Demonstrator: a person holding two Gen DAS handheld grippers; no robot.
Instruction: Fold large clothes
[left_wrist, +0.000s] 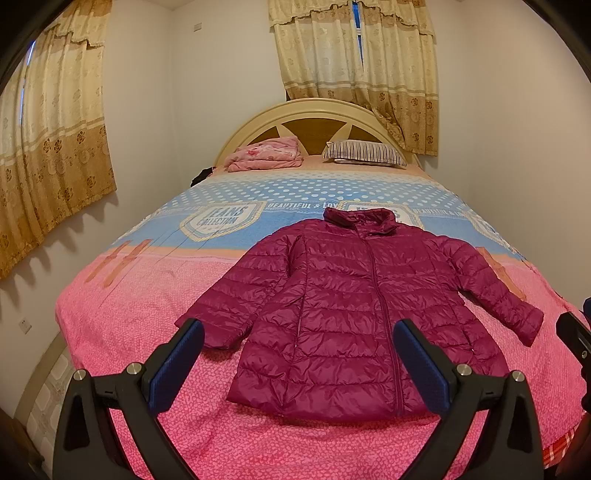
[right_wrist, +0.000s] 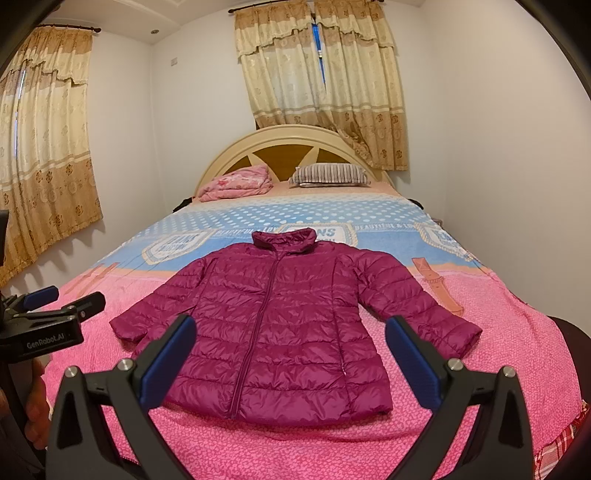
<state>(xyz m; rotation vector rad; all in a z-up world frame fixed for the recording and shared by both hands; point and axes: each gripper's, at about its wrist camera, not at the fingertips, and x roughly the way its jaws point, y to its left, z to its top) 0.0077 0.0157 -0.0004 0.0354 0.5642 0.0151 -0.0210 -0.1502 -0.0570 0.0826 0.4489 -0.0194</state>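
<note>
**Jacket laid flat, both grippers wide and not yet on it**

Left wrist view: left gripper (left_wrist: 298, 354) hangs above the near end of the bed (left_wrist: 122, 332), fingers spread wide, nothing btwn them. Magenta puffer jacket (left_wrist: 343, 295) lies flat & zipped on the pink part of the bedspread, collar far, hem near, so its long axis runs near-to-far, roughly in line w/ the fingers. Seen from here the jacket sits a bit right of centre; the sleeve on the scene's left (left_wrist: 236, 291) ends just beside the left fingertip. Sleeve on the right (left_wrist: 495, 284) angles out toward the bed edge. Folded pink blanket (left_wrist: 264, 154) & striped pillow (left_wrist: 364, 152) sit far off at the headboard.

Right wrist view: right gripper (right_wrist: 291, 356) also spread wide, empty, above the hem. Jacket (right_wrist: 291, 314) is nearly centred btwn the fingers. Left gripper (right_wrist: 62, 301) shows at the left edge, near the left cuff (right_wrist: 129, 325).

Judgement: sleeves come first; left gripper is nearer the left cuff, right gripper nearer the right one (right_wrist: 458, 332). Puffy, slick fabric likely springs back.
</note>
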